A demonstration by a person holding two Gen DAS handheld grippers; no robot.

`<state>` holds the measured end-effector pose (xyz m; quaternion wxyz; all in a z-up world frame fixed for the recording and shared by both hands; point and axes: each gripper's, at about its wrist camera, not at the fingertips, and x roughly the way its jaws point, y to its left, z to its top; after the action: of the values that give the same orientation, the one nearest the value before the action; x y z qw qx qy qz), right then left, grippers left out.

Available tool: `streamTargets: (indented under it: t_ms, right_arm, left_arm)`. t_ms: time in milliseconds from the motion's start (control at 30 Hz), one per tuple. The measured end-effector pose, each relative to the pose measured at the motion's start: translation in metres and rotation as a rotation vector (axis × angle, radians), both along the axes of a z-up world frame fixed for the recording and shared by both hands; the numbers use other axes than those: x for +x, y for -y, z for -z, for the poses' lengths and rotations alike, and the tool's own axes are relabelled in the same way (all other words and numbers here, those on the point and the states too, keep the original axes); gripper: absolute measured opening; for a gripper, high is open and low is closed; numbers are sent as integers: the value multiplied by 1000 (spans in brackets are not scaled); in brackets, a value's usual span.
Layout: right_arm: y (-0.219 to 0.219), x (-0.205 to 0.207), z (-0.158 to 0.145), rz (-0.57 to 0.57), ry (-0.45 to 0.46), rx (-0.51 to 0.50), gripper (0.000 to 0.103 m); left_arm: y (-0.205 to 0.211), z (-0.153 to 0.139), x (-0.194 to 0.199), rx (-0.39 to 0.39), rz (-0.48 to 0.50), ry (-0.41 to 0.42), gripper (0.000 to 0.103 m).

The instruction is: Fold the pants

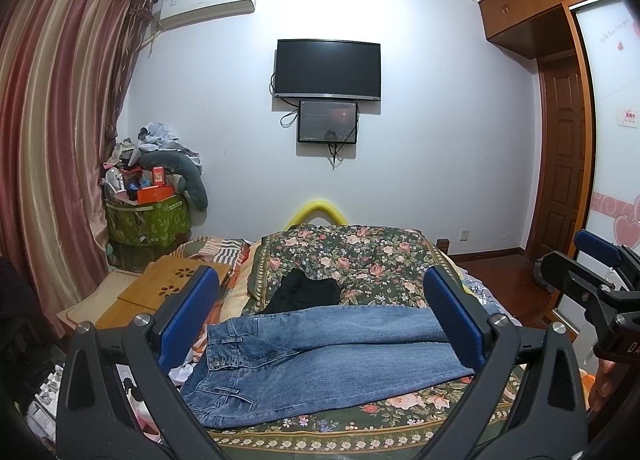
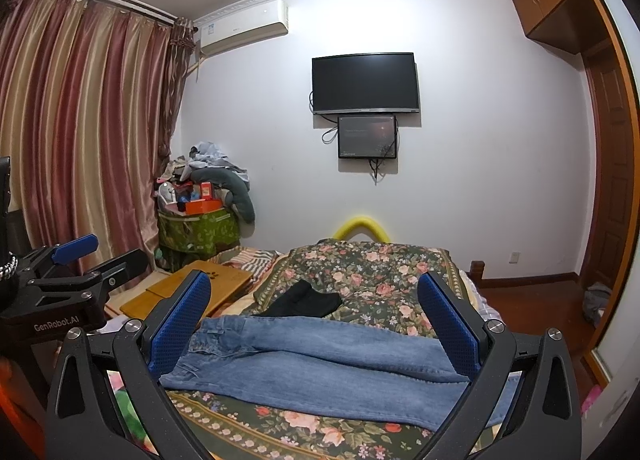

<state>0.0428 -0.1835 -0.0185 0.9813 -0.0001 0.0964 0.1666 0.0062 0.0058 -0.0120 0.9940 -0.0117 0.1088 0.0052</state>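
My left gripper [image 1: 320, 316] and right gripper [image 2: 316, 320] hover with fingers spread, empty, above the blue jeans [image 1: 320, 360] lying flat across the floral bedspread [image 1: 360, 256]. I'd pinch waistband and hem squarely, keeping the legs aligned.

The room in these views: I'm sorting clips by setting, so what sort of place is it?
A home bedroom, most likely. Jeans lie on a bed under a floral quilt, a TV hangs on the wall, and striped curtains cover the window side.
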Motion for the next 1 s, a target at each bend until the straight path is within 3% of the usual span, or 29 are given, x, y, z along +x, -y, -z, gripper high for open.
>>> streamTargets:
  t_ms: [600, 867, 1000]
  right_arm:
    - [0, 8, 3, 12, -20, 0, 103]
    - [1, 36, 10, 1, -61, -1, 103]
    - [5, 64, 19, -18, -114, 23, 103]
  left_arm:
    - [-6, 3, 17, -22, 10, -33, 103]
    - [-17, 11, 63, -46, 13, -88, 103]
    - [-27, 20, 105, -27, -49, -126, 103]
